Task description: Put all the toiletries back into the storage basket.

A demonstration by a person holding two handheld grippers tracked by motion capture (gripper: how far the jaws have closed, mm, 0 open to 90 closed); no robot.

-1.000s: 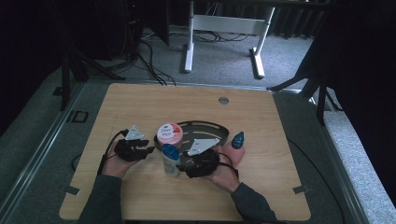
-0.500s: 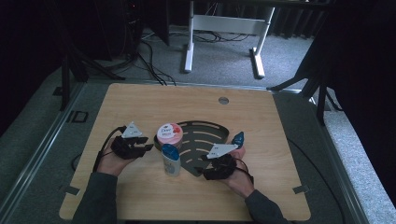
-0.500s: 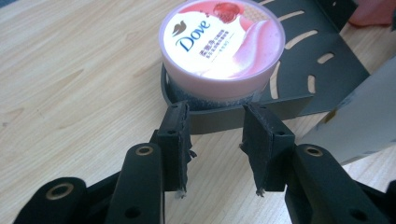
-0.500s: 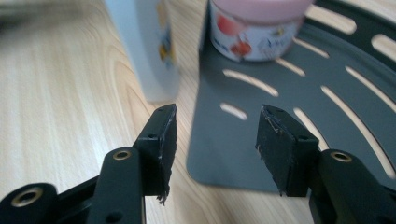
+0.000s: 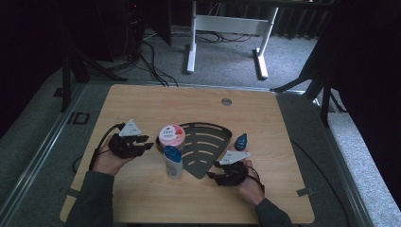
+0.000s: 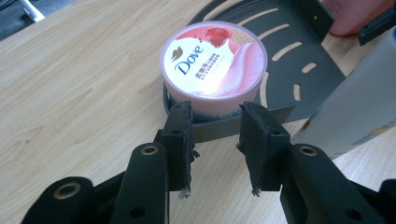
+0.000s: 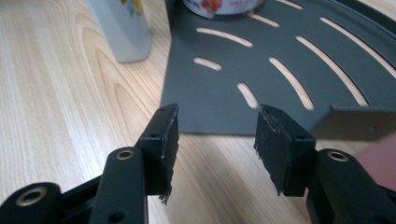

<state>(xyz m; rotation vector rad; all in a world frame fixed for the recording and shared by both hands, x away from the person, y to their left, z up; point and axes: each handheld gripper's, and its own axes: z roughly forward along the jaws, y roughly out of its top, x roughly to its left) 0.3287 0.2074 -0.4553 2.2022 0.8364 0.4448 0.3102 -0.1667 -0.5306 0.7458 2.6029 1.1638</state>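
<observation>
Dove tub (image 6: 213, 63) sits in the black corner tray (image 5: 210, 146), near the surface's middle. Left claw (image 6: 215, 140), empty, has just been closing before it. Right claw (image 7: 215, 140) gapes, empty, at the tray's near edge.

A wooden table (image 5: 142, 104) carries a black slotted tray (image 5: 208, 146), a white bottle (image 5: 173, 163) standing just beside the tray's left edge, and a small blue bottle (image 5: 241, 141) at its right.

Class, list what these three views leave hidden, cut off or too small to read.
- Bottle: left gripper view, cap and base cut by the frame's edge.
- Dove tub: right gripper view, top edge cuts it.
- Small blue object: high view, too small to identify.
</observation>
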